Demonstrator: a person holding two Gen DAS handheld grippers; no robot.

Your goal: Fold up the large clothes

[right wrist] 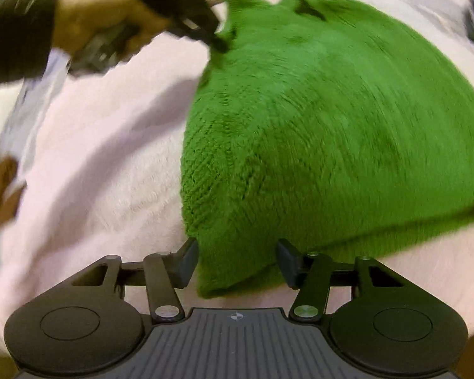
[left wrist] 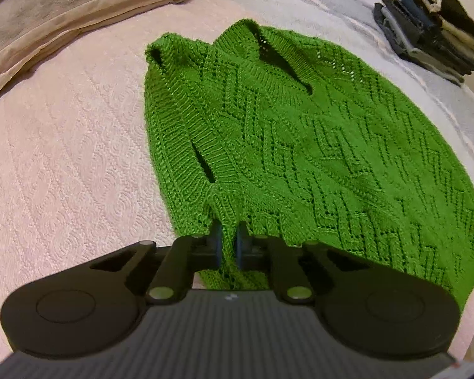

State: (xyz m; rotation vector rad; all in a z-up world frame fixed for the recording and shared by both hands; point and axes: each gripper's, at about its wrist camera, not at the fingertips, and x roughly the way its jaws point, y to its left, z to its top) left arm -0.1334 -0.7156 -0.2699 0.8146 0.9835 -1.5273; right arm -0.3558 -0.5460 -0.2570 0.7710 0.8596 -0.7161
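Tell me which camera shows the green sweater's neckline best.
The left wrist view: it is sharp, and the green sweater shows its ribbed neckline and open knit clearly, with the left gripper shut on an edge. The right wrist view is motion-blurred; there the neckline is only a smeared dark notch at the far end.

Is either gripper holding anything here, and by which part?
The left gripper is shut on the green sweater's edge near an armhole. The right gripper is open around a corner, not gripping.

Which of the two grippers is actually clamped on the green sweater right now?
The left gripper: its fingers pinch a fold of the green sweater. The right gripper stands open, straddling a corner without closing.
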